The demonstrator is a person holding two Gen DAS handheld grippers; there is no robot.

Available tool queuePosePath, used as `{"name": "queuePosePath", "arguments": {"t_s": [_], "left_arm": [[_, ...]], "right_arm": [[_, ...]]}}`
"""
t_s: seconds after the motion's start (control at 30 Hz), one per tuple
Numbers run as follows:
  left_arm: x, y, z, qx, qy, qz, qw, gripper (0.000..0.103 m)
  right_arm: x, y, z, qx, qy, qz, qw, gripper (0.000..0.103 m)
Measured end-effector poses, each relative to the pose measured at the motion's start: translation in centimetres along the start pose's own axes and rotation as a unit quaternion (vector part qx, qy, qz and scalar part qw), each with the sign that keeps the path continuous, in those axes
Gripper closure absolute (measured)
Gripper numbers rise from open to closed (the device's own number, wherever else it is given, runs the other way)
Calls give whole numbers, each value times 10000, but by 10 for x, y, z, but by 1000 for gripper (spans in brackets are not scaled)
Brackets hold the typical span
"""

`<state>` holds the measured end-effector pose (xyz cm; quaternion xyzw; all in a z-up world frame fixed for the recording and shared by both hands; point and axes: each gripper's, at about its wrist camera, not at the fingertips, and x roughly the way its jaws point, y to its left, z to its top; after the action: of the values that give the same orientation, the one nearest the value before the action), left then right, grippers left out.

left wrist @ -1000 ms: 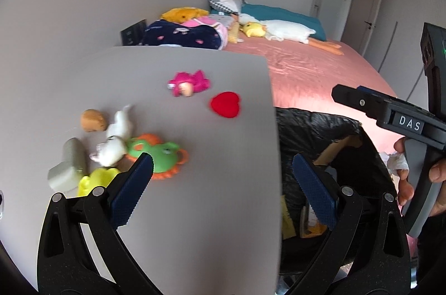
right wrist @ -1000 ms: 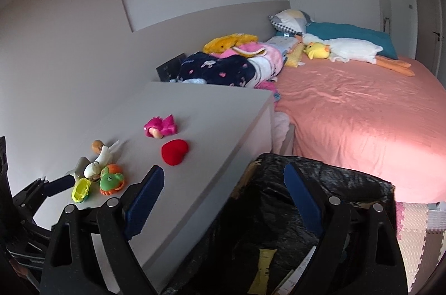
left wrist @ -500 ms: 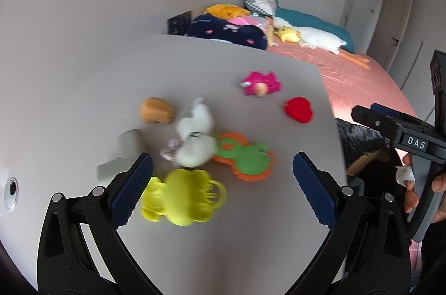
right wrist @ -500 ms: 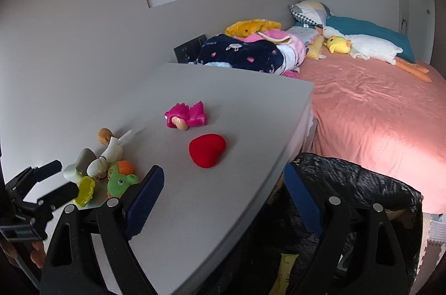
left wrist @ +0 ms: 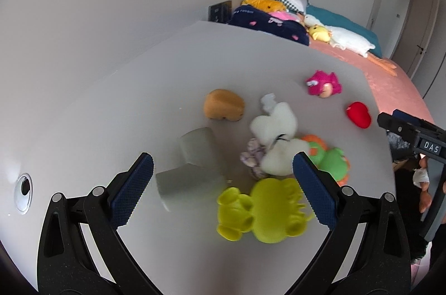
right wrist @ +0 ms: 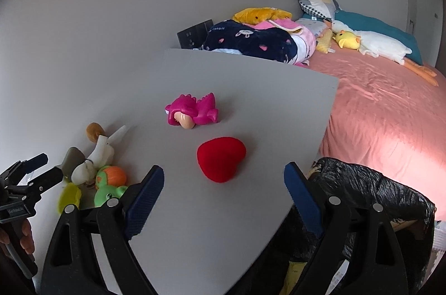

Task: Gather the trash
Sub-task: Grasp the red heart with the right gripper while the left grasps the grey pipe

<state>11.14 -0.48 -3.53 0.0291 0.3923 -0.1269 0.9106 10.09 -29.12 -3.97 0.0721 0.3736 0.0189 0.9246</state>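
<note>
a bedroom with pale walls: a grey tabletop (right wrist: 251,105) stands beside a bed with a pink sheet (right wrist: 390,105), where a white goose plush (right wrist: 382,44), a yellow duck plush (right wrist: 347,40) and a navy blanket with small prints (right wrist: 251,43) lie near the headboard. a bin lined with a black trash bag (right wrist: 370,192) sits off the table's near corner, between the table and the bed.

on the table a cluster of small items lies toward the wall side: a yellow-green rubber toy (left wrist: 264,214), a green and orange frog toy (left wrist: 330,158), a white soft toy (left wrist: 276,136), a grey block-shaped piece (left wrist: 192,169) and a tan, bread-like lump (left wrist: 224,104). well apart from them, nearer the bed, lie a pink toy figure (right wrist: 195,109) and a red heart-shaped piece (right wrist: 221,157).

the left gripper (left wrist: 223,189) hangs above the cluster with its blue-padded fingers (left wrist: 133,189) spread wide; the grey block and the yellow-green toy appear in the gap between them, but the pads press on nothing. the right gripper (right wrist: 224,196) hangs over the table's near edge, its fingers (right wrist: 302,197) also spread wide and holding nothing, the red heart just beyond the gap. in the left wrist view a hand (left wrist: 425,183) shows on the right gripper's handle.
</note>
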Motion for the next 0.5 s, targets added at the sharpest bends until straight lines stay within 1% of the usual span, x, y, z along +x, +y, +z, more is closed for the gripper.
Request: {"name": "queuePosePath", "arguments": {"t_s": [0.17,0.3,0.4,0.43,0.5], "left_arm": [[12,12,-1,-67,138,120,9998,7],[22,21,-1,-97,283,246,9993,14],[29,27,-3,-180,426,232,9987,19],[32,29,-4,-192,474,245,9984,21],[35,31,-4,-196,528,292,9980,23]], "right_arm": [[18,4,8,-120,87,-93,9998,15],[32,9,13,-297,186,-224,9991,15],[43,12,14,-448,282,-346,9980,23],[45,13,14,-470,306,-376,9977,29],[51,13,12,-516,390,-403,9971,36]]}}
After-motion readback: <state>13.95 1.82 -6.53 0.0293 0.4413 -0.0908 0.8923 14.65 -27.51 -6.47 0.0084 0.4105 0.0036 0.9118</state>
